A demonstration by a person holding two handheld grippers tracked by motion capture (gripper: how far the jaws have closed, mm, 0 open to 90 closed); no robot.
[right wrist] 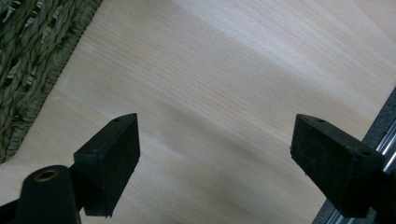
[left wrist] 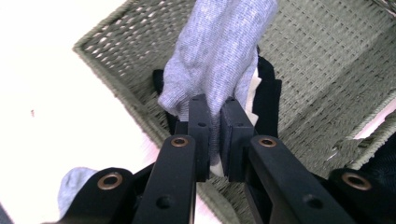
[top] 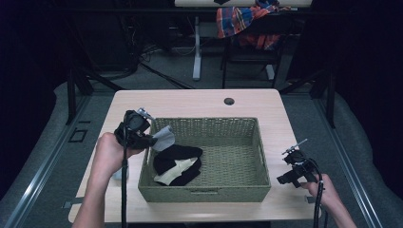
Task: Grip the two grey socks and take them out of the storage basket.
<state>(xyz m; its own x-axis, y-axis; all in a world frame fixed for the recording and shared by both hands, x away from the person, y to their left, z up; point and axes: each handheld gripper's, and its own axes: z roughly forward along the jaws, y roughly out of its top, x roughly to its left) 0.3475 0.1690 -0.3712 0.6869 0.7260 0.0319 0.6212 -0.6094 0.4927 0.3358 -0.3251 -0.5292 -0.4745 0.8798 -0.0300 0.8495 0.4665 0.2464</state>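
In the high view, the person's forearms enter nearest; the left gripper (top: 151,138) holds one grey sock (top: 164,137) over the woven basket's (top: 204,192) left rim, above one black-and-cream bundle (top: 177,164) already inside. In the left gripper view, the fingers (left wrist: 199,126) are clamped on the sock, not yet released; another grey piece (left wrist: 72,184) lies on the tabletop (left wrist: 56,107). In the right gripper view, the right gripper's (right wrist: 215,154) fingers stand wide apart, empty, over bare tabletop.

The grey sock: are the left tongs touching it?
Touching. In the left gripper view the left tongs have both jaws closed on the grey sock, with its fabric pinched between them.
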